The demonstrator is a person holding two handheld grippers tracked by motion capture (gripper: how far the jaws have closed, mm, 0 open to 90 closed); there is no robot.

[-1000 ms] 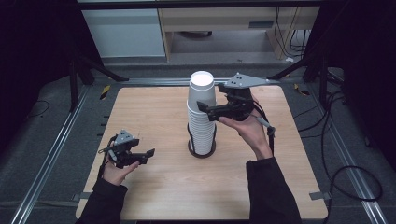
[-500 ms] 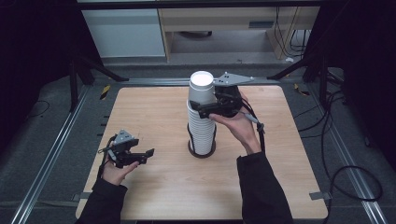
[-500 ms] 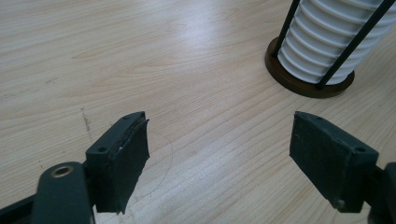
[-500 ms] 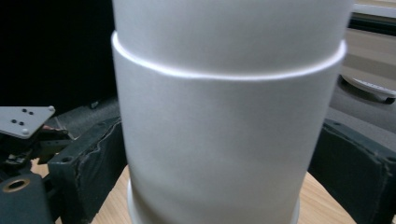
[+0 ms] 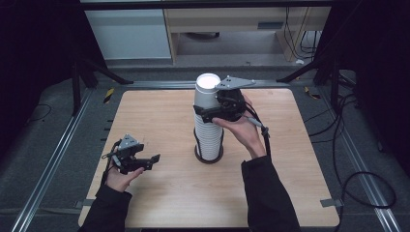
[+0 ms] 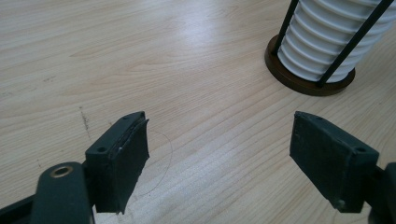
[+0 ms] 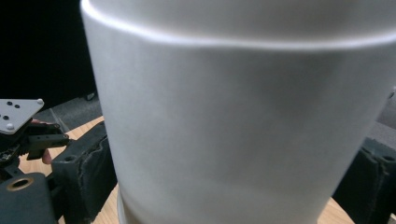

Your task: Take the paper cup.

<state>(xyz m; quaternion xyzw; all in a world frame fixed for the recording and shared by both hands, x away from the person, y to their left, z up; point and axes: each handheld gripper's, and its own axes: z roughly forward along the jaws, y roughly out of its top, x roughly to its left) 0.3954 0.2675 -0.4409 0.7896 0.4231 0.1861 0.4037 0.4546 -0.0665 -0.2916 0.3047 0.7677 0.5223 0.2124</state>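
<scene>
A tall stack of white paper cups (image 5: 208, 133) stands in a holder with a dark round base (image 5: 209, 156) and thin black rods at the table's middle. My right gripper (image 5: 210, 110) is up at the top cup (image 5: 206, 89), one jaw on each side of it. In the right gripper view the top cup (image 7: 233, 116) fills the space between the wide-spread jaws, so the right gripper (image 7: 224, 182) is open around it. My left gripper (image 5: 151, 163) is held low at the front left, open and empty. The left gripper (image 6: 222, 149) looks at bare wood, with the ribbed cups (image 6: 327, 37) and base (image 6: 303, 84) at upper right.
The wooden table (image 5: 159, 116) is framed by metal rails (image 5: 63, 145) on a dark floor. Cables (image 5: 358, 145) trail over the floor at the right. A white cabinet (image 5: 130, 34) and a shelf stand beyond the far edge.
My right gripper has moved left and now has the top cup between its jaws. The left gripper has stayed in place.
</scene>
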